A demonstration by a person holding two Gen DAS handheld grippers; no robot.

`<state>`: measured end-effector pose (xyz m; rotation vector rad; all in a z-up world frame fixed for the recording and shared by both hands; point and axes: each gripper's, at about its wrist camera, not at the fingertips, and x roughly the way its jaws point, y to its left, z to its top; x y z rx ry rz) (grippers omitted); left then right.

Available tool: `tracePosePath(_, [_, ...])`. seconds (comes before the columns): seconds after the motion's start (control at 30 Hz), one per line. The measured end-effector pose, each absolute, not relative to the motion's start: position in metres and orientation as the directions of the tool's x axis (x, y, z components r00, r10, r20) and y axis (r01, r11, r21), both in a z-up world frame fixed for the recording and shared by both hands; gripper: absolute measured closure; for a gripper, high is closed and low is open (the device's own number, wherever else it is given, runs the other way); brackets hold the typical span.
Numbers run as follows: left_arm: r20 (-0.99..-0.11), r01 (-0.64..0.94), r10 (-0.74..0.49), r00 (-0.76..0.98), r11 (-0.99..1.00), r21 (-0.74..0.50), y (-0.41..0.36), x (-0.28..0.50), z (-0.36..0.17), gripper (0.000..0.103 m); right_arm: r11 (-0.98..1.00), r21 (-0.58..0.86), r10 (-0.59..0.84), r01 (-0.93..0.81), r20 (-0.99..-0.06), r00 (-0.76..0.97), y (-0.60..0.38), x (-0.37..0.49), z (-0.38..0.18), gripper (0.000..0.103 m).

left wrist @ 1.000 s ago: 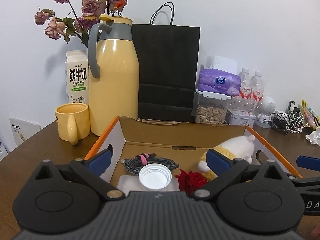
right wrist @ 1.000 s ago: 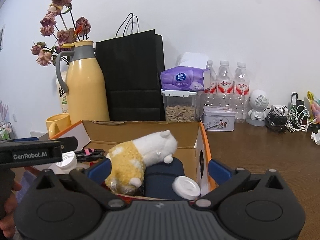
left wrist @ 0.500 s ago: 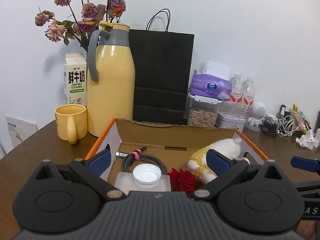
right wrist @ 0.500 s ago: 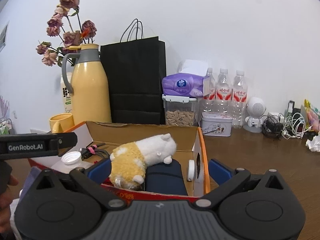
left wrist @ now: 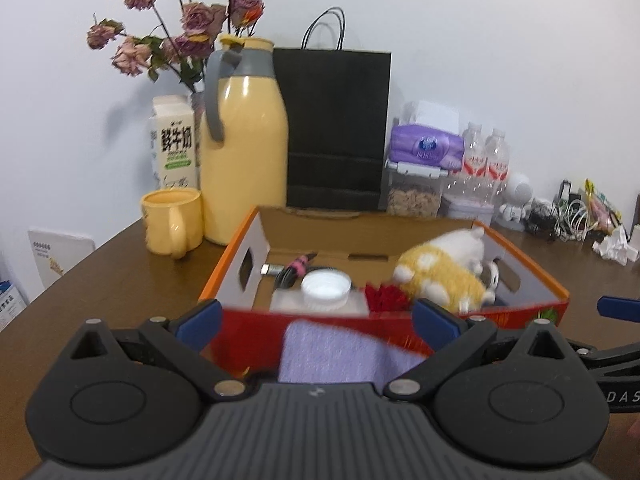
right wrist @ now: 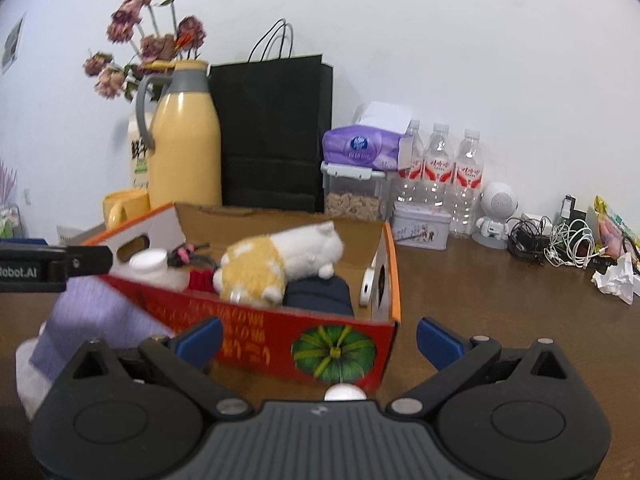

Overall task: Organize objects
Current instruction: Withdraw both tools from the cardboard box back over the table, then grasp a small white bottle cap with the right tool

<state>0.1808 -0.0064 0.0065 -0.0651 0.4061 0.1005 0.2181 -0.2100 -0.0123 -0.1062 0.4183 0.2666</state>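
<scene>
Ahead of my left gripper (left wrist: 316, 318) a lilac cloth (left wrist: 332, 354) lay between its fingers and partly hid the red front wall of the cardboard box (left wrist: 516, 314). I could not tell whether the cloth touched either finger; the jaws stood wide apart and gripped nothing. My right gripper (right wrist: 318, 338) was likewise wide open and empty, with the box's front corner, printed with a green pumpkin, just ahead of it. A small silver round thing (right wrist: 345, 393) sat on the desk (right wrist: 500, 300) right at its base.

Beyond the box stood a yellow flask (left wrist: 244, 140), a yellow mug (left wrist: 172, 222) to its left, a milk carton (left wrist: 175, 146), dried roses (left wrist: 188, 36) and a black paper bag (left wrist: 336, 128). Further right were a purple tissue pack (right wrist: 362, 148) on top of a clear tub of seeds (right wrist: 352, 196), a small tin (right wrist: 420, 226), a white robot figure (right wrist: 498, 216), a tangle of cables (right wrist: 556, 240) and crumpled paper (right wrist: 616, 278).

The box held one plush toy (right wrist: 280, 264) lying across a dark blue bundle (right wrist: 320, 294), one red fabric flower (left wrist: 384, 296), one white-capped jar (left wrist: 324, 290), one coiled cable with a pink tie (left wrist: 294, 270), and a white round thing (right wrist: 366, 286) against the right wall. From the right gripper I counted three water bottles (right wrist: 438, 176); from the left only two showed.
</scene>
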Motion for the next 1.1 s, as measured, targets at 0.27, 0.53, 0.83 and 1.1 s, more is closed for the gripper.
tracePosePath(0.27, [-0.432, -0.117, 0.094, 0.897, 0.993, -0.026, 0.009, 0.148, 0.001, 0.000, 0.949, -0.061, 0.245, -0.310, -0.476, 0.845, -0.214, 0.189, -0.021, 0.000])
tracePosePath(0.53, [-0.468, -0.146, 0.120, 0.876, 0.989, -0.019, 0.028, 0.122, -0.001, 0.000, 0.938, -0.059, 0.253, -0.340, -0.554, 0.793, -0.218, 0.165, -0.032, 0.000])
tracePosePath(0.83, [-0.502, -0.152, 0.118, 0.857, 0.988, -0.027, 0.036, 0.107, -0.007, 0.000, 0.933, -0.040, 0.261, -0.358, -0.611, 0.748, -0.213, 0.165, -0.045, 0.018])
tracePosePath(1.1, [-0.554, -0.128, 0.101, 0.826, 0.992, -0.010, 0.037, 0.104, -0.018, 0.000, 0.932, 0.003, 0.281, -0.362, -0.638, 0.717, -0.211, 0.180, -0.051, 0.041])
